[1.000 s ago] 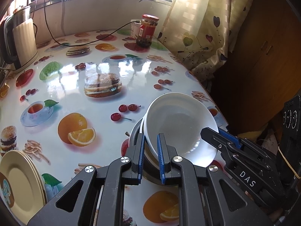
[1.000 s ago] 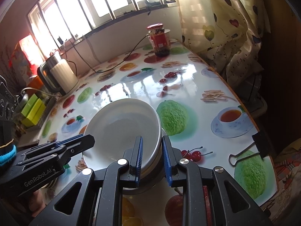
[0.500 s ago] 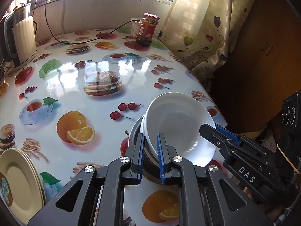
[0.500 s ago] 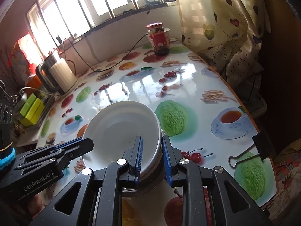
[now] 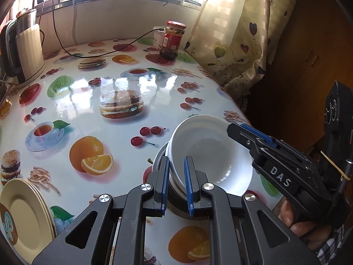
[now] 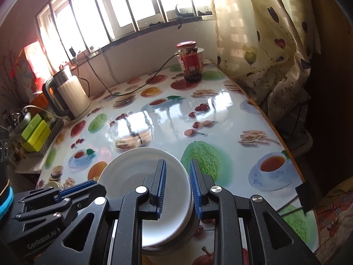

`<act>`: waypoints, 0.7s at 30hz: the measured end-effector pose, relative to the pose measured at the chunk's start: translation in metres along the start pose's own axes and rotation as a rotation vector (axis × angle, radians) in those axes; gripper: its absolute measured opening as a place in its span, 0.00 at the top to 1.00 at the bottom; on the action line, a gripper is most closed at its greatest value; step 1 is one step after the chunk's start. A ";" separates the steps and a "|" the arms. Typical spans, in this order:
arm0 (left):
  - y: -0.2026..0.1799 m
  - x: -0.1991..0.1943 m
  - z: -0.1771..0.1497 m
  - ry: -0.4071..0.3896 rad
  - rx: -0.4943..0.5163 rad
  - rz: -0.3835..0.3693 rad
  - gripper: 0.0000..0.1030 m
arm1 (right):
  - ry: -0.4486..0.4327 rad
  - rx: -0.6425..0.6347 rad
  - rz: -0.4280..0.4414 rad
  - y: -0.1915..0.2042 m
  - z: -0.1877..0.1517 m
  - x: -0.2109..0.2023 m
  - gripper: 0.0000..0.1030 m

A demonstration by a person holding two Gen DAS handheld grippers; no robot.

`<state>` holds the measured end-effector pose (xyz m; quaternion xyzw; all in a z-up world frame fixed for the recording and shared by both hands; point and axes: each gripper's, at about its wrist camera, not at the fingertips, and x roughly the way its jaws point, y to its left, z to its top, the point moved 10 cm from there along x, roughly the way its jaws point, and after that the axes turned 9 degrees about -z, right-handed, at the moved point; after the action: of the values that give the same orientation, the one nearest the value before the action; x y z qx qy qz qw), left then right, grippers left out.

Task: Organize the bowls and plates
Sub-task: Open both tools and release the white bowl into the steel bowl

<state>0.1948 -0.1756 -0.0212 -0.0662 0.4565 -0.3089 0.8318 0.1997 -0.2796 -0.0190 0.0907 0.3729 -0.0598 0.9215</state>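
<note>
A white bowl (image 5: 209,150) sits tilted in a stack of bowls on a grey metal bowl (image 5: 176,201) near the table's right edge. My left gripper (image 5: 175,185) is shut on the white bowl's near rim. My right gripper (image 6: 176,190) has let go of the rim and stands open, a little above the white bowl (image 6: 132,176). It also shows in the left wrist view (image 5: 251,139), at the bowl's far right rim. A stack of yellow plates (image 5: 24,214) lies at the lower left.
A jar with a red label (image 5: 172,42) stands at the back of the table, an electric kettle (image 5: 24,50) at the far left with its cable (image 5: 99,55). A curtain (image 5: 238,33) hangs right. Green boxes (image 6: 35,134) sit left of the table.
My right gripper has opened off the white bowl's rim and risen. The bowl stack has dropped lower in the right wrist view. My left gripper keeps its hold.
</note>
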 end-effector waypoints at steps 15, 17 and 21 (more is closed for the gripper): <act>0.001 0.001 0.000 0.000 -0.002 0.002 0.87 | 0.025 -0.007 0.000 0.000 -0.001 0.013 0.80; 0.001 0.000 0.000 -0.006 -0.001 0.007 0.87 | 0.022 0.000 0.002 0.000 -0.001 0.011 0.80; 0.002 -0.007 0.003 -0.033 0.014 0.034 0.86 | 0.004 0.012 0.000 -0.001 0.002 0.002 0.80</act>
<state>0.1959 -0.1707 -0.0152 -0.0576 0.4413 -0.2969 0.8449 0.2021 -0.2814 -0.0189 0.0964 0.3741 -0.0617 0.9203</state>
